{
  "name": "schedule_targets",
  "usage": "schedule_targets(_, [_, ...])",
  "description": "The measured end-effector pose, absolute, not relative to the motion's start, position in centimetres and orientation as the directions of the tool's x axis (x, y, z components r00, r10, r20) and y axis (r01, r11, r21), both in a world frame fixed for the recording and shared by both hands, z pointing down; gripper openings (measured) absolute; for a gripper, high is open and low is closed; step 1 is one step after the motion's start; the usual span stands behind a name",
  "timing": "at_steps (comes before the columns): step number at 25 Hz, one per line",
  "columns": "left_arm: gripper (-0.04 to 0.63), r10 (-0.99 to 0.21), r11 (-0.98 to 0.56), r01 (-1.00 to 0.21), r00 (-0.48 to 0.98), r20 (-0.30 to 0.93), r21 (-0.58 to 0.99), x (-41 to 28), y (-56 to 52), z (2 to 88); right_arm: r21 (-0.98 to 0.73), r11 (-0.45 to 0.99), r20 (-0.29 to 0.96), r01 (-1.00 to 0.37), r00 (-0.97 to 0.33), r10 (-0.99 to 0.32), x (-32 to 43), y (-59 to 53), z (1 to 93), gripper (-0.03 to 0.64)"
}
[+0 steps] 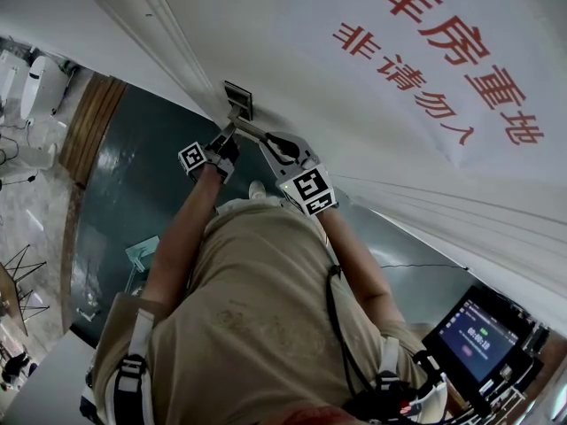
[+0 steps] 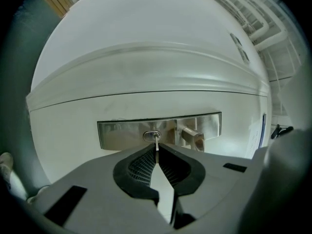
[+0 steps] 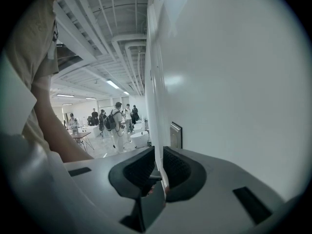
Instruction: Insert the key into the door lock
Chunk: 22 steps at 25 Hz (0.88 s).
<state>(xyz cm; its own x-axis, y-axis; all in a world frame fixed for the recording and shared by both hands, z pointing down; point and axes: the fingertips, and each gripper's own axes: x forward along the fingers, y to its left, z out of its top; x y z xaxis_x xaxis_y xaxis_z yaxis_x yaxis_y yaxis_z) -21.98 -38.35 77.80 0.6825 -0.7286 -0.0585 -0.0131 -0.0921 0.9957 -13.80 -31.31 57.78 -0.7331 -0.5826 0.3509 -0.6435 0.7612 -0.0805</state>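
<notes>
Steel key (image 2: 156,144), tip at the keyhole (image 2: 151,136), centre of the left gripper view.
Left tongs (image 2: 156,152) clamped on the key. Its long axis runs straight on from my jaws to the door (image 2: 146,57), in line with the keyhole just above them in frame. Can't tell how deep it sits in the slot, so I judge the next move is a straight push along that axis. Right tongs (image 3: 159,156) closed, nothing between them, beside the door and short of the plate (image 2: 117,133); left is nearer. Count: one key, one keyhole, one plate, one handle (image 2: 194,135), two tongs.
</notes>
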Motion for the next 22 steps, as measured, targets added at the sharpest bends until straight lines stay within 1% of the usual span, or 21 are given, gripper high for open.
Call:
schedule_targets(4, [0.035,-0.752,-0.073,0.035,0.655,-0.078,0.997,-21.9,-38.6,77.9,-0.081,0.767,0.348,-0.637,-0.739,-0.577,-14.2,-31.4,57.6,0.046])
schedule_targets(6, [0.034,-0.748,-0.078,0.009,0.661,-0.064,0.997,-21.9,-38.5,77.9,-0.08,0.769,0.349,-0.634,-0.741,-0.574,-14.2,-31.4,57.7,0.046])
schedule_targets(9, [0.035,-0.724,-0.091,-0.071,0.689,-0.018,0.993,-22.1,-38.8,78.1,-0.079,0.769,0.353,-0.634,-0.74,-0.573,-14.0,-31.5,57.9,0.046])
schedule_targets(10, [0.035,-0.72,-0.096,-0.074,0.694,-0.017,0.993,-22.1,-38.9,78.0,-0.078,0.769,0.353,-0.634,-0.739,-0.574,-13.9,-31.5,57.9,0.046])
schedule_targets(13, [0.035,-0.729,-0.1,-0.026,0.682,-0.056,0.995,-21.8,-38.9,77.6,-0.084,0.766,0.355,-0.637,-0.737,-0.574,-13.7,-31.4,58.0,0.046])
schedule_targets(19, [0.034,-0.765,-0.071,0.043,0.639,-0.082,0.997,-21.8,-38.9,77.6,-0.081,0.765,0.359,-0.639,-0.735,-0.576,-13.3,-31.4,58.0,0.046])
schedule_targets(22, [0.034,-0.763,-0.064,0.026,0.643,-0.066,0.998,-21.8,-38.7,77.9,-0.086,0.763,0.357,-0.641,-0.735,-0.577,-13.2,-31.4,58.0,0.046])
